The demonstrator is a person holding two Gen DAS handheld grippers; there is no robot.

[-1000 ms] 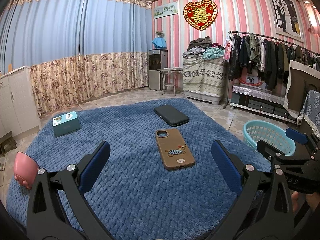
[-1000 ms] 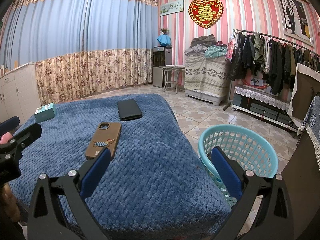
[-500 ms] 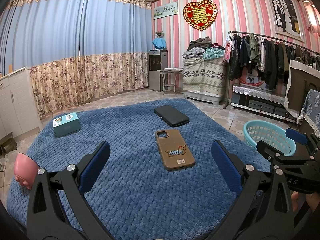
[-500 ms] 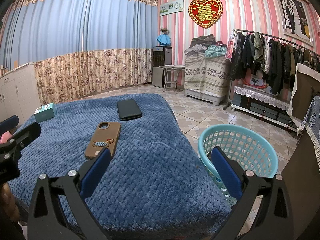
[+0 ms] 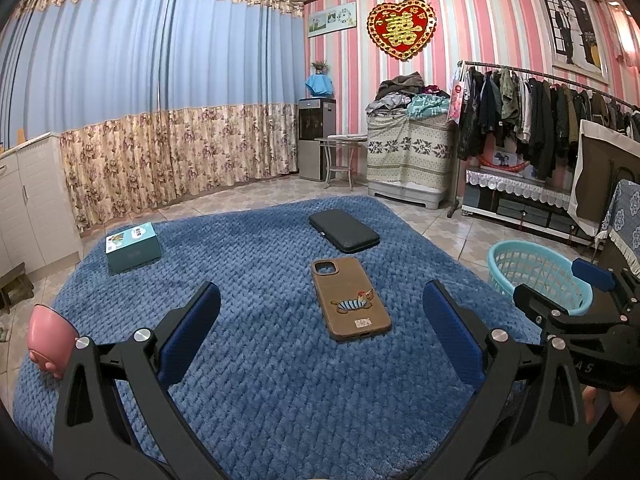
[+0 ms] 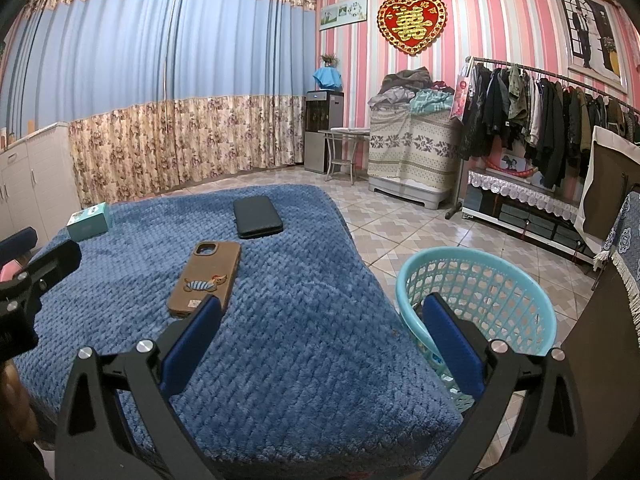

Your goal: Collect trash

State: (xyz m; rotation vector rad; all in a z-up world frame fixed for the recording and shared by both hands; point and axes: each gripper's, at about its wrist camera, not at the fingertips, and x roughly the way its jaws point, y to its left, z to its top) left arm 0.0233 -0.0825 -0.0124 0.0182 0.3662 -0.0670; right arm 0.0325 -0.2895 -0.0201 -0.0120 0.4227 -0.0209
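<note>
A: The left gripper (image 5: 320,330) is seen spread wide over the blue blanket (image 5: 256,380); nothing is caught between its blue pads (image 5: 188,336), and nothing is touched by them.

B: Agreed. The brown phone case (image 5: 350,298), with a striped cat figure on its back, is framed in the gap, lying flat on the blanket, apart from both fingers.

A: Beyond it, a black case (image 5: 344,231) is laid flat, near the far edge. A teal box (image 5: 132,246) is set off to the left, well apart from both.

B: A pink cup-like object (image 5: 50,336) is glimpsed at the blanket's left edge, partly hidden behind the gripper frame.

A: Over to the right gripper (image 6: 320,336): it too is held wide apart, empty. Its left pad (image 6: 192,344) is lined up in front of the brown case's near end; whether contact is made cannot be told.

B: The turquoise laundry basket (image 6: 476,264) is found on the tiled floor, just beside the blanket's right edge, behind the right pad. Small bits are visible through its mesh, too unclear to name.
</note>
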